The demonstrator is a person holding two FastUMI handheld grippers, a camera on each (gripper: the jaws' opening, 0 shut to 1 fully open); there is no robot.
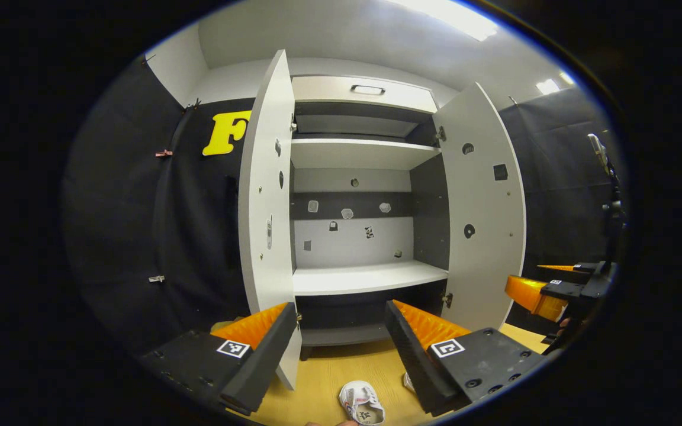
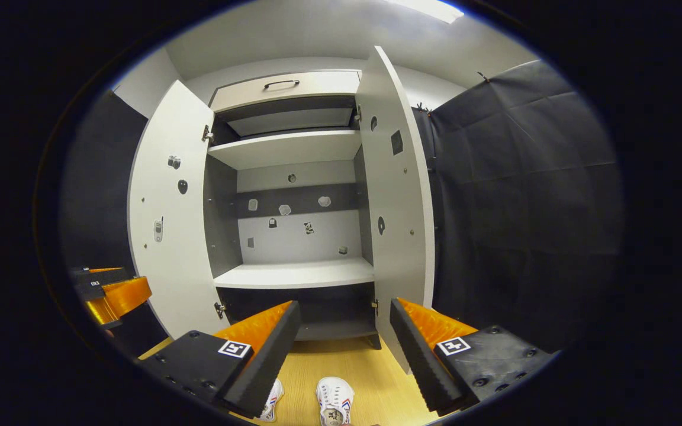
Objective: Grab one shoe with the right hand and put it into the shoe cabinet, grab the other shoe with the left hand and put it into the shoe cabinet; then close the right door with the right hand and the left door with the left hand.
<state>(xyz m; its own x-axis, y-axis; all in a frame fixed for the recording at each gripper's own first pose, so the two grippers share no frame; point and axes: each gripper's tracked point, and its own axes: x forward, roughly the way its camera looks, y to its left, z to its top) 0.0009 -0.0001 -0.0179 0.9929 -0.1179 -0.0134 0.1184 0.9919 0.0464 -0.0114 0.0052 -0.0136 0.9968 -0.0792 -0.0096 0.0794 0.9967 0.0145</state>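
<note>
A white shoe cabinet [image 1: 353, 278] [image 2: 296, 275] stands in front of me with both doors swung wide. Its left door [image 1: 265, 195] [image 2: 166, 219] and right door [image 1: 483, 207] [image 2: 397, 195] show their inner faces. The shelves hold nothing. Two white shoes lie on the wooden floor below: one shoe [image 1: 363, 402] [image 2: 334, 400] between the fingers, the other shoe [image 1: 408, 381] [image 2: 272, 399] half hidden behind a finger. My left gripper [image 1: 340, 355] hangs open above them. My right gripper [image 2: 346, 355] is open too, also seen at the right edge of the left gripper view [image 1: 545, 290].
Black cloth walls [image 1: 157, 225] [image 2: 524, 207] close the booth on both sides of the cabinet. A drawer with a handle [image 1: 367, 90] tops the cabinet. The light wooden floor [image 2: 353, 367] runs from the cabinet's base toward me.
</note>
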